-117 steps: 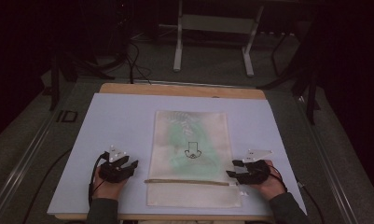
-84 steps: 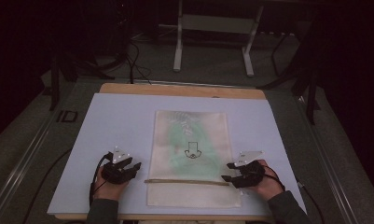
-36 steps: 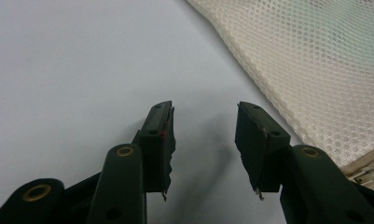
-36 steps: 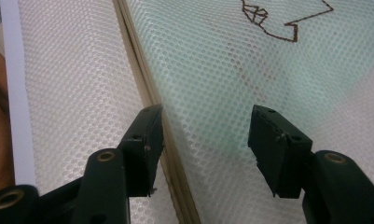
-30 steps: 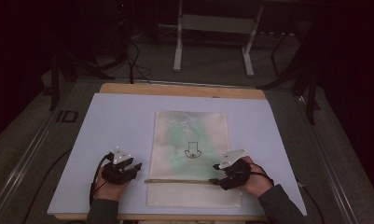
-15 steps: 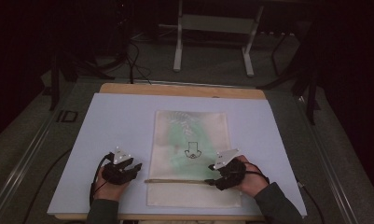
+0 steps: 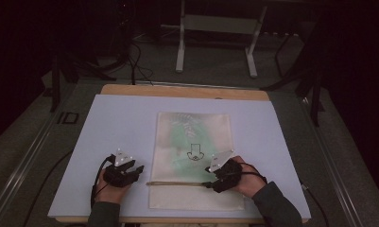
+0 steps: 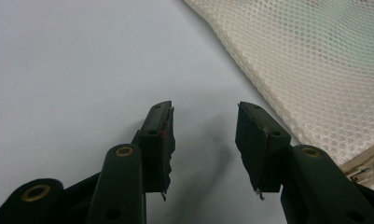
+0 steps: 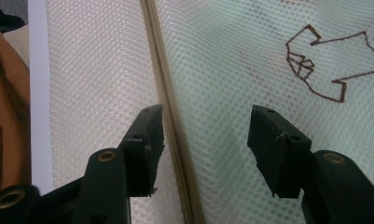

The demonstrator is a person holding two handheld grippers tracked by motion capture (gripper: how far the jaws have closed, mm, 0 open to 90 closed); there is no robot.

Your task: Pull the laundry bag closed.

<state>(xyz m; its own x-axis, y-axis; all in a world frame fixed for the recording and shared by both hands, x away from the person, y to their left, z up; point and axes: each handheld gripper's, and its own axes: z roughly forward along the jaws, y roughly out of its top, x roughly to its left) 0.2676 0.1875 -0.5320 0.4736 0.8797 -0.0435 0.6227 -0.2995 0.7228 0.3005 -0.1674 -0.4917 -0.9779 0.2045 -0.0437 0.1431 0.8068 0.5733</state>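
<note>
White tabletop (image 7: pixel 121 123) lies bare around the mesh bag (image 7: pixel 193 137); both grippers' jaws gape, right gripper (image 9: pixel 204 126) over its zipper (image 9: pixel 168 102).

Mesh bag (image 7: pixel 192 142) on tbl (image 7: pixel 121 118)

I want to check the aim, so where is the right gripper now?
In the high view the right gripper sits over the near right part of the cream mesh laundry bag, at its tan zipper line; its own view shows the open jaws straddling that zipper.
</note>
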